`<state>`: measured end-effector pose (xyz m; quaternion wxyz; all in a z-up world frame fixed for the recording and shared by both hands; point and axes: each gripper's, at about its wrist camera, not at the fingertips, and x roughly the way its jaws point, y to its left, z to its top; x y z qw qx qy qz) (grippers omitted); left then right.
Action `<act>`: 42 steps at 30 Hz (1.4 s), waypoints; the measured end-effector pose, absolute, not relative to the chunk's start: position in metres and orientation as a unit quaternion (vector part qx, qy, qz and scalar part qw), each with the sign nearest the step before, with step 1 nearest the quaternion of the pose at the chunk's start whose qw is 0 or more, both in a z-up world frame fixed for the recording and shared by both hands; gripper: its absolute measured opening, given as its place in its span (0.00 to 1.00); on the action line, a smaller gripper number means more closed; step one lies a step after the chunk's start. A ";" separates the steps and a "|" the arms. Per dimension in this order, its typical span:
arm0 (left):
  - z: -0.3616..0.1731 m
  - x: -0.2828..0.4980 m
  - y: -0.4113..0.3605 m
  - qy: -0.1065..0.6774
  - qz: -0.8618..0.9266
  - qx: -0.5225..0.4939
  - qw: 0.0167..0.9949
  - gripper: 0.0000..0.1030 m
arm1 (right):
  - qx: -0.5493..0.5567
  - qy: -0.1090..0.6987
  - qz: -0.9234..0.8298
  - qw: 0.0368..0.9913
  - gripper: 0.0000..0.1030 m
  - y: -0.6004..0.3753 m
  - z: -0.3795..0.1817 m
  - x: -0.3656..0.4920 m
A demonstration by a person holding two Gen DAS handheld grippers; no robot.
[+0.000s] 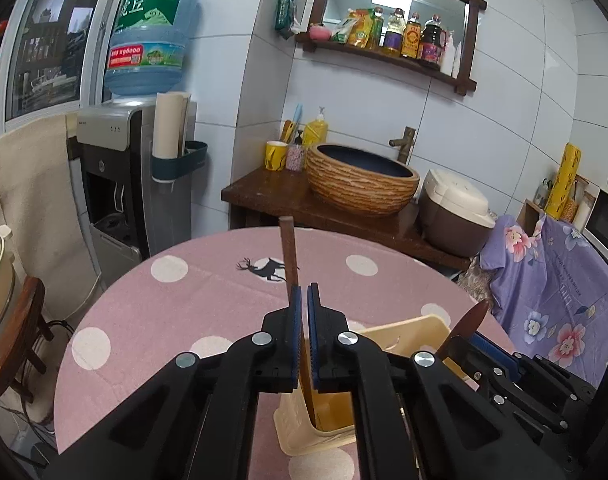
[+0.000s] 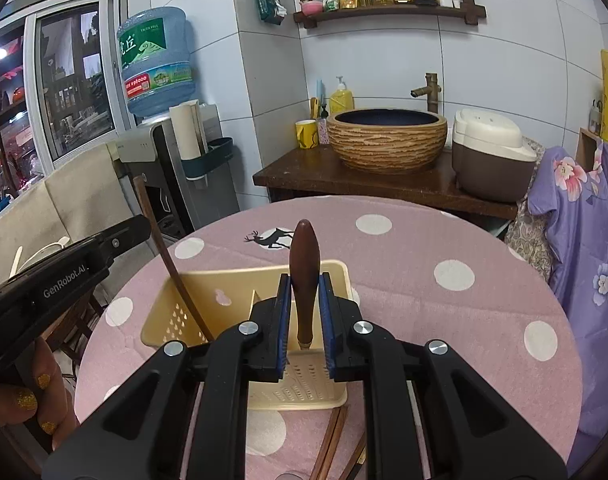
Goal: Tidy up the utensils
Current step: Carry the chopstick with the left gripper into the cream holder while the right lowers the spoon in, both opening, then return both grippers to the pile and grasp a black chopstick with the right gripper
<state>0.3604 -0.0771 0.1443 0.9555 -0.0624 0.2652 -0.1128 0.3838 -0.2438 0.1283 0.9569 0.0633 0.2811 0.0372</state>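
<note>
Chopstick (image 1: 288, 252) clamped between the left gripper (image 1: 304, 296) pads, standing near upright, its lower end dropping into the cream utensil caddy (image 1: 407, 332) at 6 o'clock of the left wrist view. In the right wrist view the same chopstick (image 2: 166, 256) leans toward 11 o'clock out of the caddy's left compartment, with the left gripper body at 9 o'clock. Right gripper (image 2: 305, 280) clenched on a dark wooden handle (image 2: 304, 264), upright, rounded end up, metal collar at the bottom, sitting over the caddy (image 2: 232, 280) middle section; what utensil it belongs to cannot be told. More chopsticks (image 2: 331, 440) lie flat on the pink polka-dot tablecloth (image 2: 443, 320) at 6 o'clock, just beside the caddy's near wall. Hand (image 2: 28, 396) with gold glitter nails at 8 o'clock holds the left tool.
</note>
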 end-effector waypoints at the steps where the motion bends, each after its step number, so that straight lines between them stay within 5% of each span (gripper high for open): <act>1: 0.143 0.360 -0.077 0.266 -0.113 -0.061 0.955 0.04 | 0.064 0.282 0.037 0.957 0.14 -0.244 0.127 0.384; 7: 0.146 0.350 -0.072 0.255 -0.120 -0.066 0.957 0.05 | 0.058 0.270 0.050 0.960 0.18 -0.245 0.124 0.378; 9: 0.147 0.342 -0.068 0.248 -0.122 -0.064 0.959 0.13 | 0.057 0.263 0.052 0.962 0.26 -0.245 0.125 0.373; 11: 0.146 0.333 -0.064 0.240 -0.125 -0.070 0.960 0.46 | 0.056 0.257 0.053 0.963 0.26 -0.246 0.127 0.366; 19: 0.125 0.302 -0.038 0.267 -0.135 -0.105 0.948 0.64 | 0.053 0.250 0.043 0.966 0.30 -0.253 0.128 0.327; 28: 0.075 0.264 -0.014 0.329 -0.129 -0.123 0.927 0.64 | 0.045 0.293 0.018 0.955 0.34 -0.264 0.092 0.277; 42: 0.013 0.241 0.000 0.401 -0.093 -0.106 0.905 0.50 | -0.005 0.395 0.208 0.895 0.34 -0.197 0.028 0.270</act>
